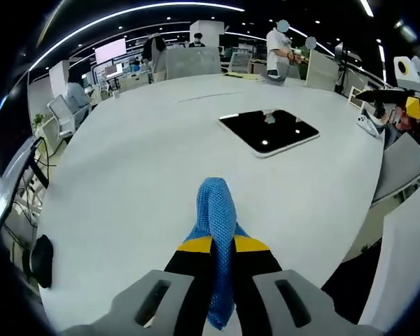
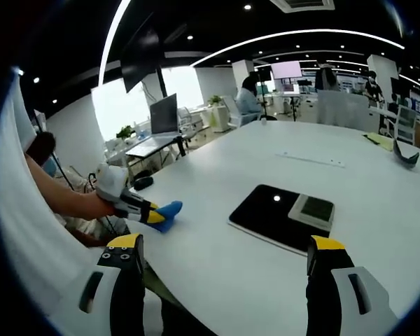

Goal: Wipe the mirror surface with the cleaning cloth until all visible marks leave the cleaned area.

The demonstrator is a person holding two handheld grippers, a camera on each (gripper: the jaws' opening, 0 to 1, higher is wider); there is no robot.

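Note:
The mirror (image 1: 269, 131) is a dark rectangular slab with a pale rim, lying flat on the white table (image 1: 147, 161) ahead and to the right of my left gripper (image 1: 217, 241). That gripper is shut on a blue cleaning cloth (image 1: 218, 210), which sticks up between its yellow-tipped jaws and hangs short of the mirror. In the right gripper view the mirror (image 2: 283, 217) lies just beyond my right gripper (image 2: 225, 252), which stands open with nothing between its jaws. The left gripper (image 2: 156, 215) with the blue cloth (image 2: 168, 211) enters from the left, held by a hand.
The other gripper (image 1: 406, 105) shows at the right edge of the left gripper view. Chairs (image 1: 402, 164) stand around the table. A dark curved object (image 2: 404, 155) and papers (image 2: 378, 140) lie at the far end. People and desks with monitors (image 2: 163, 114) fill the background.

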